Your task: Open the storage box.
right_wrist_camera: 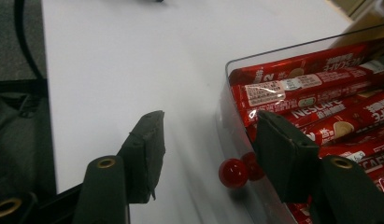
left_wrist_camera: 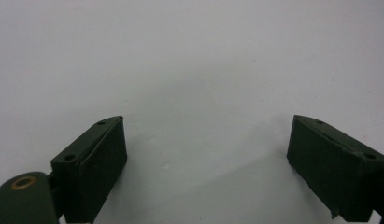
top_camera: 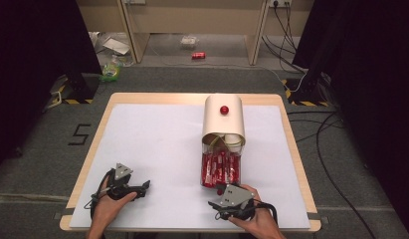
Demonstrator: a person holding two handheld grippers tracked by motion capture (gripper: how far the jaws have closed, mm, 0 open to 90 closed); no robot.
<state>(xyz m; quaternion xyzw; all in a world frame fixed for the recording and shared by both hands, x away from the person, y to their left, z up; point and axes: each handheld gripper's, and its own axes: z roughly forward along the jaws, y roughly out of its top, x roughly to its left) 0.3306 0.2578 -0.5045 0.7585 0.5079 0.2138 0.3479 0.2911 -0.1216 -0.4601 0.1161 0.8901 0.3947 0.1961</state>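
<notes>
- Right gripper (right_wrist_camera: 206,154) first, since that's closest to the lens: my jaws stand partly apart and hold nothing, with the little red knob (right_wrist_camera: 233,172) sitting between them, not touched yet.
- That knob is on the near wall of a clear drawer (right_wrist_camera: 227,116) pulled out of the cream container (top_camera: 223,119), which stands toward the far middle of the counter (top_camera: 152,144). Same kind of red knob on top of the container too.
- Drawer is packed with red coffee sachets (right_wrist_camera: 311,88) lying lengthwise.
- How I reckon it handles: the knob is round, glossy and small, so it'll probably want to squirt out of flat pads. I'd centre it and close square on it, not on the edge.
- Clear wall looks thin and hard, likely a bit brittle. One jaw is already riding over the drawer side, so I'd avoid squeezing the plastic itself.
- Loaded drawer is likely light-ish but could drag; pull or push straight along its run, or the container might slide on the smooth counter.
- Left gripper (left_wrist_camera: 206,158) is parked on bare counter with jaws wide and nothing in them, free to steady the container if needed.
</notes>
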